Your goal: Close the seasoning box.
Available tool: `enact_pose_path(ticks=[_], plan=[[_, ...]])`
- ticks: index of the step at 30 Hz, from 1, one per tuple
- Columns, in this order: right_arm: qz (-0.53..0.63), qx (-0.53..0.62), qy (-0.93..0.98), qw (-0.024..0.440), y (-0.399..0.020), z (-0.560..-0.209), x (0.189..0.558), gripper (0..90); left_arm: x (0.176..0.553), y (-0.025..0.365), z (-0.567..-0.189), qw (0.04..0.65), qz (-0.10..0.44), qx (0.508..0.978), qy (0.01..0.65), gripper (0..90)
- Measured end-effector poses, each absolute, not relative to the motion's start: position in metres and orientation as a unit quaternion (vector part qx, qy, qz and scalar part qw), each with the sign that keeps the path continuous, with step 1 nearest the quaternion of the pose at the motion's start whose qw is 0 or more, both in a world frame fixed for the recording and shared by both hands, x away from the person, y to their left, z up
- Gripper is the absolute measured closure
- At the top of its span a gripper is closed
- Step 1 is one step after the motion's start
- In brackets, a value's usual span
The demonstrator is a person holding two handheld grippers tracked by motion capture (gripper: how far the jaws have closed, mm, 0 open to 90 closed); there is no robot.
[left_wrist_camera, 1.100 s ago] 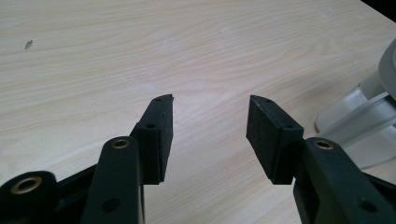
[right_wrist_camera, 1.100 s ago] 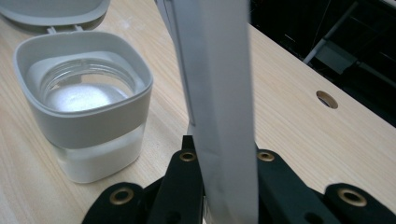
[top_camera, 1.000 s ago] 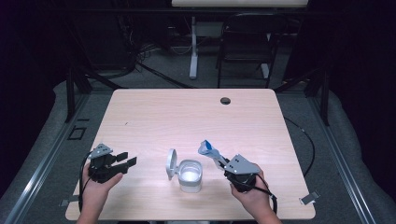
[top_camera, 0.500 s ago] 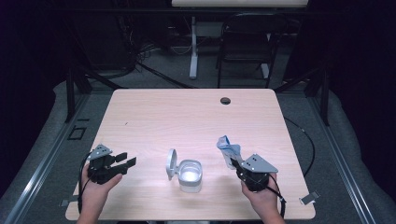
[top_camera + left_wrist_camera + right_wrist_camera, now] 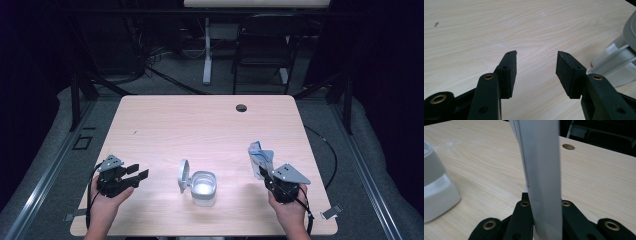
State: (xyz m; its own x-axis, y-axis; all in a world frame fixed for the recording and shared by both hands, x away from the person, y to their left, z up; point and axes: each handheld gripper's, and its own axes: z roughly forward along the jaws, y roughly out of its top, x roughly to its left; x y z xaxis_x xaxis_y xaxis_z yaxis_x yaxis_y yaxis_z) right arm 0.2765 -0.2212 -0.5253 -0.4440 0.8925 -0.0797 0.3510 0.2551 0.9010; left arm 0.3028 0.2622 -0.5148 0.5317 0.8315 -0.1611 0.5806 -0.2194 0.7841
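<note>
1. Left gripper (image 5: 131, 176): resting in the person's left hand (image 5: 107, 202) at the near left of the table (image 5: 200, 125); its jaws are standing wide apart with bare wood between the pads (image 5: 510, 72)

2. White container (image 5: 203, 188): sitting near the middle of the near edge, its round hinged lid (image 5: 183, 175) standing open on its left side; lying between the two grippers, well apart from each

3. Right gripper (image 5: 264, 172): sitting in the person's right hand (image 5: 290, 212) at the near right, jaws pinching narrow on a flat white and blue packet (image 5: 261, 157)

4. Packet: standing upright out of the jaws, its pale face (image 5: 541, 170) rising in the right gripper view

5. Round hole (image 5: 241, 107): lying at the table's far right
</note>
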Motion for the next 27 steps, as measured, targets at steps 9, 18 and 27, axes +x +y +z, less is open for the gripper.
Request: enact_pose_path(ticks=[9,18,27], plan=[[0.415,0.447,0.730,0.309,-0.227,-0.538,0.283,87.6,0.303,0.262,-0.516,0.419,0.147,0.768,0.462,51.7],[0.398,0.450,0.740,0.302,-0.224,-0.547,0.286,87.5,0.304,0.262,-0.517,0.419,0.146,0.769,0.461,51.7],[0.391,0.451,0.746,0.295,-0.221,-0.556,0.290,87.6,0.304,0.262,-0.517,0.419,0.147,0.768,0.461,51.7]])
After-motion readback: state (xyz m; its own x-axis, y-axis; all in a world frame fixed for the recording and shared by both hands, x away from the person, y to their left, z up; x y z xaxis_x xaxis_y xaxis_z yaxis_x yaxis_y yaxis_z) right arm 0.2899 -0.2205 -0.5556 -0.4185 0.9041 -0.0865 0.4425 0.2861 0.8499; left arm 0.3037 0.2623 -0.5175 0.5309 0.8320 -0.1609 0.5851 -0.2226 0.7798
